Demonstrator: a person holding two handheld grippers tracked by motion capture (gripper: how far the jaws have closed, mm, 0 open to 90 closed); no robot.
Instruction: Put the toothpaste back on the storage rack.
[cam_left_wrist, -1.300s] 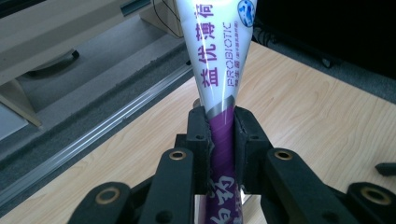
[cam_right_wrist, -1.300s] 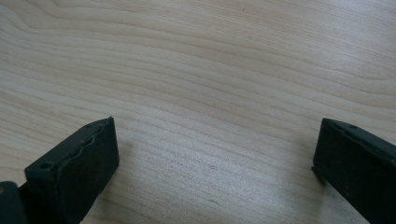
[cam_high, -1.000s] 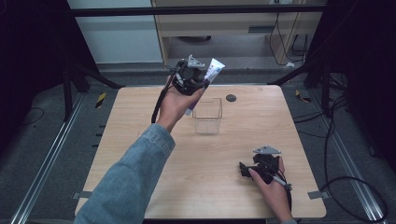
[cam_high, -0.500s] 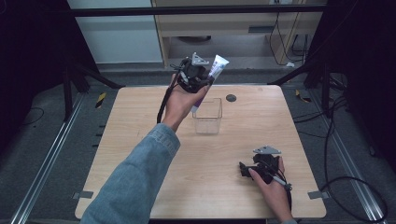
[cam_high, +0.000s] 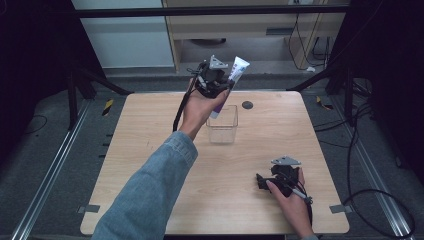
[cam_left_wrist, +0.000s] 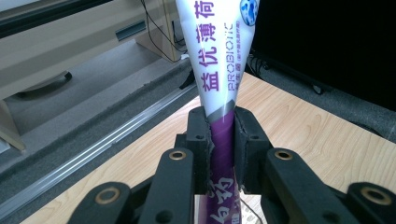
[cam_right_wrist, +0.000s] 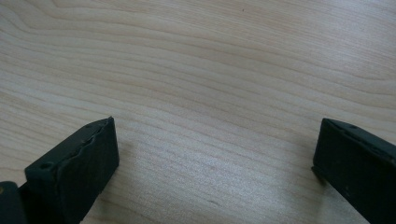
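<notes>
Two grippers work around the clear bin (cam_high: 222, 125), the landmark at mid-table: nearest the person, well short of the bin and to its right, the right gripper (cam_high: 272, 182) rests on the wooden table (cam_high: 150, 150) with its jaws spread wide and nothing between them. Farther off, above the bin's far rim, the left gripper (cam_high: 212, 82) is clamped on a white-and-purple tube (cam_high: 230, 82) printed "PROBIOTIC" beside Chinese characters. The step looks like carrying the tube to the bin; next, lowering it inside and then releasing seems called for.
</notes>
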